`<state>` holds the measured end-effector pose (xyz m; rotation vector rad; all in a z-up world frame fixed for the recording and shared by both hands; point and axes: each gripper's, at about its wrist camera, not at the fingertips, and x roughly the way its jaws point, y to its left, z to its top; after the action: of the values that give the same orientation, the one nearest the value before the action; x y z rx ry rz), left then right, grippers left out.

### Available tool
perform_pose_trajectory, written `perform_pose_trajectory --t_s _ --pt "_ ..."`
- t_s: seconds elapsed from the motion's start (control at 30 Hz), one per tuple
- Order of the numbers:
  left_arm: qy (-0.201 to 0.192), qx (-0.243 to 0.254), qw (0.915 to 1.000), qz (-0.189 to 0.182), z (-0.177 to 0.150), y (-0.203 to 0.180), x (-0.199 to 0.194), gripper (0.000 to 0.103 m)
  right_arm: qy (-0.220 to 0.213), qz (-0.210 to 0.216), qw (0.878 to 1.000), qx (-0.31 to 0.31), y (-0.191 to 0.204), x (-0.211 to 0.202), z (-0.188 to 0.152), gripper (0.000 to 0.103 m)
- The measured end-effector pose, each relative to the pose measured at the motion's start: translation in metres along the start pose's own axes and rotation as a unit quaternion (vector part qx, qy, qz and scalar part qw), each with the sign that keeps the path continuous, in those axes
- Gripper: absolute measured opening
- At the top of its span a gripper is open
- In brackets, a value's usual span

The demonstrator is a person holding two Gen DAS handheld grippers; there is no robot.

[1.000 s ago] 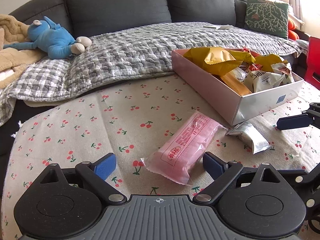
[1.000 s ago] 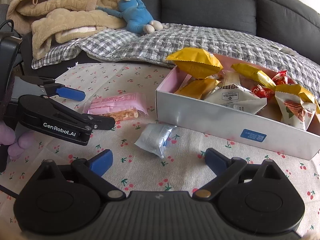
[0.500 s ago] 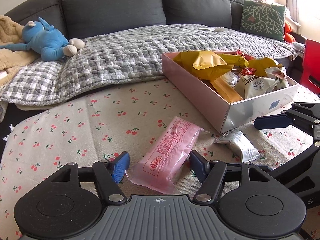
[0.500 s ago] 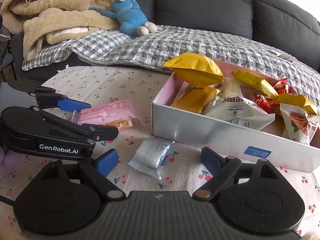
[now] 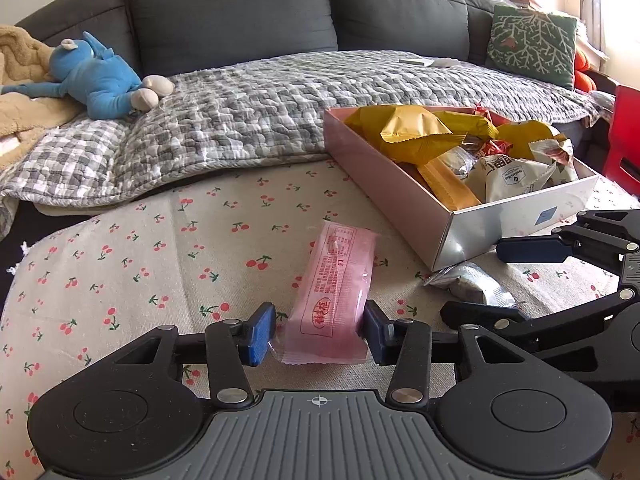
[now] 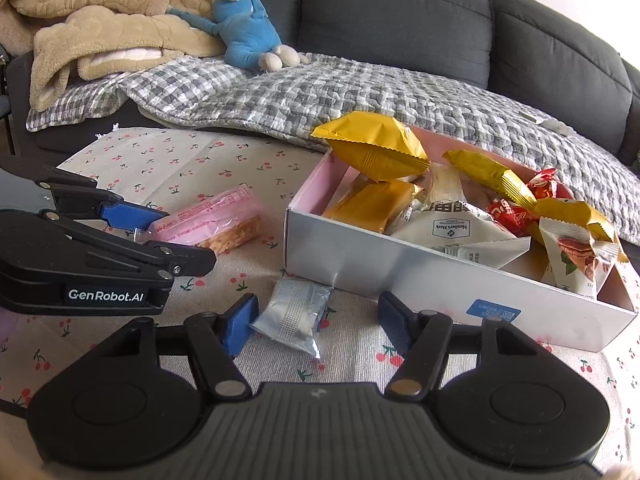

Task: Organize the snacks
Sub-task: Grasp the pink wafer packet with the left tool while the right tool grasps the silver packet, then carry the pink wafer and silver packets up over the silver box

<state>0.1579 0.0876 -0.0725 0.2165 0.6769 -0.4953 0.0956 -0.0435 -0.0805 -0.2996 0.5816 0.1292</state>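
In the left wrist view the left gripper [image 5: 320, 332] sits low in the middle of the frame, its jaws just having been closing around the near end of a pink snack packet [image 5: 334, 294] that lies lengthwise on the cherry-print cloth [image 5: 160, 240]. The right-hand pad touches the packet's edge, while the left-hand pad stands just beside the wrapper with a sliver of cloth showing between them, so the packet is bracketed but not yet squeezed. To the right of centre stands a pink and white box [image 5: 404, 208] heaped with yellow, white and red snack bags, and just below its near corner lies a small silver packet [image 5: 472, 284], with the other gripper's dark fingers reaching in from the right edge on either side of it. In the right wrist view the right gripper [image 6: 316, 324] fills the bottom of the frame, its jaws also just having been closing, with the silver packet [image 6: 294, 314] between them; the left-hand pad is at the packet's edge and the right-hand pad stands well clear of it, so nothing is clamped. The box [image 6: 420, 272] is just behind the packet. At the left edge the left gripper [image 6: 156, 232] lies across the pink snack packet [image 6: 216, 226]. A blue stuffed toy [image 6: 248, 36] rests on a grey quilt [image 6: 360, 96] on the dark sofa at the top.
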Motion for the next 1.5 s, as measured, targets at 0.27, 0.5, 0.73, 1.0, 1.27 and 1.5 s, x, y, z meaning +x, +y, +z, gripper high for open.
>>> perform_pose_trajectory --t_s 0.27,0.5,0.73,1.0,1.27,1.5 --pt "0.01 -0.014 0.9994 0.031 0.002 -0.007 -0.004 0.037 -0.005 0.008 1.0 -0.023 -0.005 -0.007 -0.002 0.024" --pt "0.031 -0.047 0.9969 0.054 0.007 -0.012 -0.013 0.031 0.022 0.057 0.997 0.044 -0.029 -0.016 0.001 0.017" --pt "0.052 -0.088 0.9926 0.066 0.011 -0.02 -0.023 0.03 0.049 0.08 0.991 0.099 -0.055 -0.026 -0.006 0.016" --pt "0.054 -0.109 0.9908 0.06 0.02 -0.041 -0.044 0.03 0.059 0.084 0.989 0.102 -0.069 -0.046 -0.007 0.016" --pt "0.034 -0.119 0.9908 0.056 0.022 -0.056 -0.071 0.03 0.052 0.088 0.99 0.097 -0.078 -0.066 0.0 0.016" --pt "0.018 -0.124 0.9912 0.044 0.034 -0.068 -0.088 0.03 0.041 0.092 0.989 0.112 -0.096 -0.08 0.005 0.016"
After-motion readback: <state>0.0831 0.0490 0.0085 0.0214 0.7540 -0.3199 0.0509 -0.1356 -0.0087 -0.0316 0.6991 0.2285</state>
